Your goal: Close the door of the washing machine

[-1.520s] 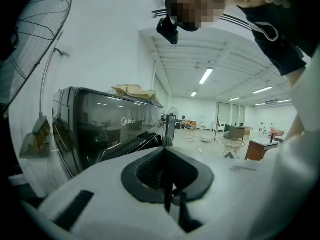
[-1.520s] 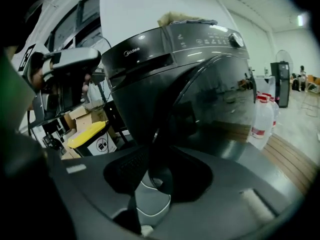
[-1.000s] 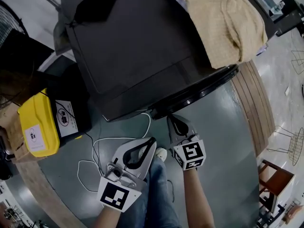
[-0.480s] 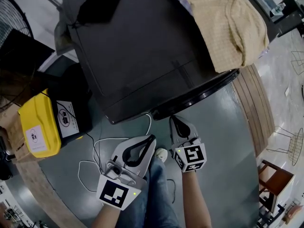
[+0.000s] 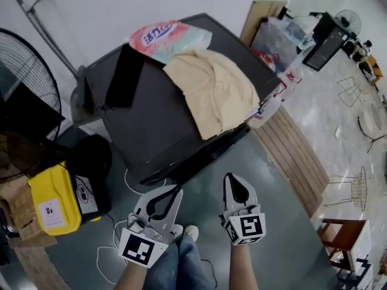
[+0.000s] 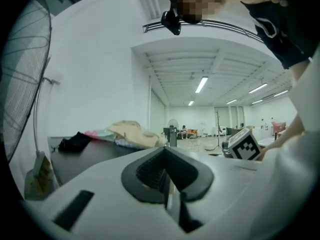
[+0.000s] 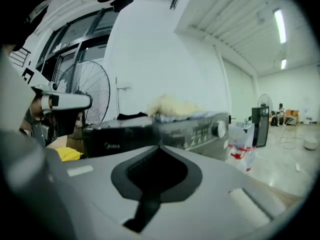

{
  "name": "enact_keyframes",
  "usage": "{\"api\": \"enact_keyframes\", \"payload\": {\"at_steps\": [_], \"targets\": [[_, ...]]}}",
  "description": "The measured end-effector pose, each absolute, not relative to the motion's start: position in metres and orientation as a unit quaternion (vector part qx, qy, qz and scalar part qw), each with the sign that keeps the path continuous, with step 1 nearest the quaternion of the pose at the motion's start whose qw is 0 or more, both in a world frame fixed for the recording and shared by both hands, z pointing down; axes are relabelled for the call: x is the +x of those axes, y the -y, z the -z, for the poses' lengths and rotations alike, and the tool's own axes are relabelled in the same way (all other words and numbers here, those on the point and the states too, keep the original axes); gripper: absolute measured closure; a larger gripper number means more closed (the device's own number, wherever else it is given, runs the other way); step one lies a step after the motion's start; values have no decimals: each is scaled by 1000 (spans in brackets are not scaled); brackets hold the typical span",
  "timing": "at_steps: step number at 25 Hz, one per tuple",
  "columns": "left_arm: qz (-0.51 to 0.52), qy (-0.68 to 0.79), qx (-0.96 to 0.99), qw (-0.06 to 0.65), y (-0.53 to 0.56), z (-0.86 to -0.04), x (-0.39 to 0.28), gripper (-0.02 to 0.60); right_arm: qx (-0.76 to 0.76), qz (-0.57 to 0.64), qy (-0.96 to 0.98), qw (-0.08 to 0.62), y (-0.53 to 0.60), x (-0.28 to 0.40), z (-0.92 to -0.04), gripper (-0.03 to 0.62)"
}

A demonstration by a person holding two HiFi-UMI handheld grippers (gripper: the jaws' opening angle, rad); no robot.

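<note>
Compared with a second ago: farther back from the washing machine [image 5: 151,122], its whole dark top now inside the head view rather than only the front part. Both grippers higher and clear of the front edge, where before they sat right up by the bulging door rim.

Left gripper [image 5: 177,191] at 6 o'clock of the machine, aimed toward 1 o'clock, roughly level, jaws pressed together on nothing. Right gripper [image 5: 230,177] near it at 3 o'clock, aimed at 12, likewise closed and empty. Marker cubes at the wrist ends, forearms entering from the bottom edge.

Door [image 5: 208,153] on the machine's front face, at 11 o'clock of the right gripper, seen only edge-on as a dark band; no telling from above whether latched.

On the machine top: beige cloth [image 5: 211,92], pink detergent bag [image 5: 169,38] at its 11 o'clock, black cloth [image 5: 124,77] at its 9. Fan [image 5: 27,89] at 9 o'clock of the machine, yellow container [image 5: 51,201] at 8, wooden slats [image 5: 290,156] at 4. Only grey floor [image 5: 272,210] between grippers and door.
</note>
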State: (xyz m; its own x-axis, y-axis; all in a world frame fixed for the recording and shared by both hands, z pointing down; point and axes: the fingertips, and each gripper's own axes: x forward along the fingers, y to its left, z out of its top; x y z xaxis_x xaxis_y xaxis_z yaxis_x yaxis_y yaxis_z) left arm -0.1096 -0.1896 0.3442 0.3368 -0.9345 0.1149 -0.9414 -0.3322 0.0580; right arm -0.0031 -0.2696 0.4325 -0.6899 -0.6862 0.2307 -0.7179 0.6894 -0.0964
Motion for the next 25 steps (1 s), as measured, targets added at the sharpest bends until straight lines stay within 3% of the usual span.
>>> {"api": "enact_keyframes", "payload": {"at_steps": [12, 17, 25], "targets": [[15, 532, 837, -128, 243, -167, -78, 583, 471, 57, 879, -36, 292, 83, -214, 582], [31, 515, 844, -148, 247, -140, -55, 583, 487, 82, 867, -66, 280, 99, -174, 582], [18, 516, 846, -134, 250, -152, -50, 583, 507, 72, 856, -63, 275, 115, -177, 582]]}}
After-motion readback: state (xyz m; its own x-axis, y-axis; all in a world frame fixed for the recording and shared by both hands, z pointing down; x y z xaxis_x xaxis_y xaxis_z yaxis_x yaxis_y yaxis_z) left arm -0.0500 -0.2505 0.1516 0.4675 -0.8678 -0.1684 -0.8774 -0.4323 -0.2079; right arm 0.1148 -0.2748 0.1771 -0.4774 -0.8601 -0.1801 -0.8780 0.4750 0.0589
